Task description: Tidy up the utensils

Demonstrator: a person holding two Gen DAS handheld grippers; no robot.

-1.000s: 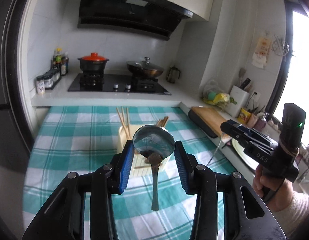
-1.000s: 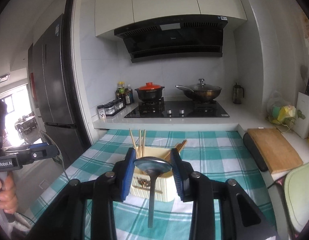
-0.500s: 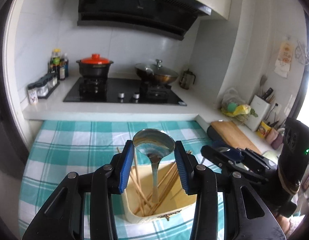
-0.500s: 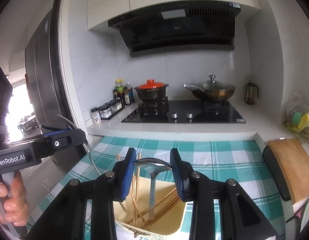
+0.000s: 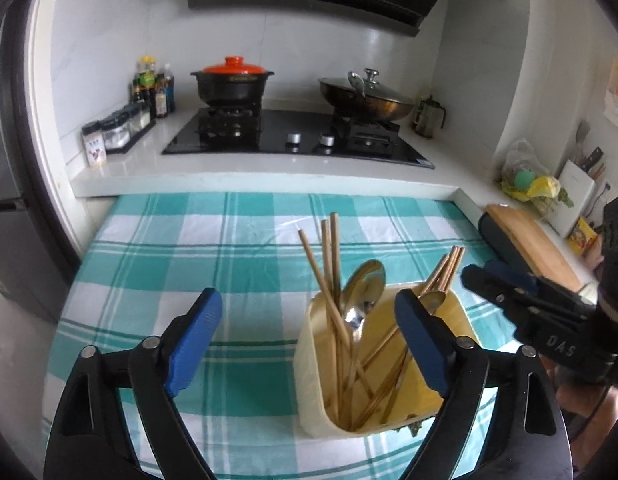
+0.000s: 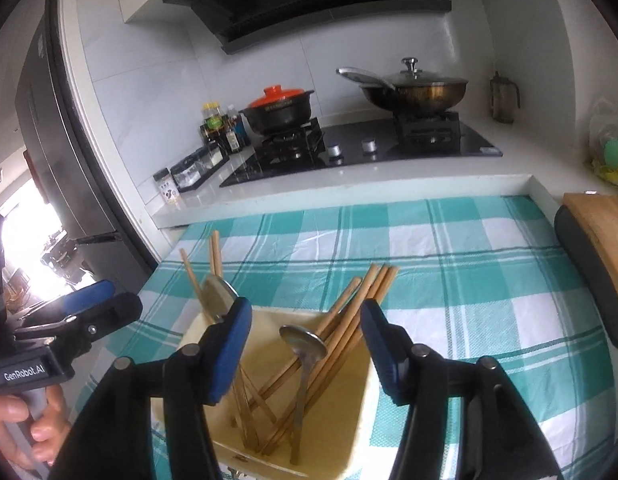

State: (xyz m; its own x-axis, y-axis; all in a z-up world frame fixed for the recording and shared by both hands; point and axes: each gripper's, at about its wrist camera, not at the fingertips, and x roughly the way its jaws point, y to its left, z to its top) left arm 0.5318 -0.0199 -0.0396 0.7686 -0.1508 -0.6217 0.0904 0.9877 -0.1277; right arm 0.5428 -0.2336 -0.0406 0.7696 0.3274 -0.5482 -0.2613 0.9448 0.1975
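Two spoons [image 5: 363,294] [image 6: 303,344] stand in the cream holder [image 6: 361,432] with chopsticks [image 5: 329,276]; left gripper [image 5: 309,340] and right gripper [image 6: 307,350] opening, gripping nothing.

Both wrist views look down close over the utensil holder [image 5: 383,364] [image 6: 285,392], facing the far stove [image 5: 297,136] [image 6: 361,148]; each catches the other's tongs [image 5: 505,292] [image 6: 81,312].

Utensil holder [image 5: 309,368] is sitting on the tablecloth [image 5: 157,264], lower centre-right of the left wrist view. Chopsticks [image 5: 333,272] and two spoons [image 5: 365,284] [image 6: 303,342] are standing tilted inside it. Stove [image 5: 297,136] is lying behind the cloth, upper centre; clay pot [image 5: 231,84] is sitting on its left burner, wok [image 5: 365,96] on its right. Cutting board [image 5: 529,240] is lying at the right edge.
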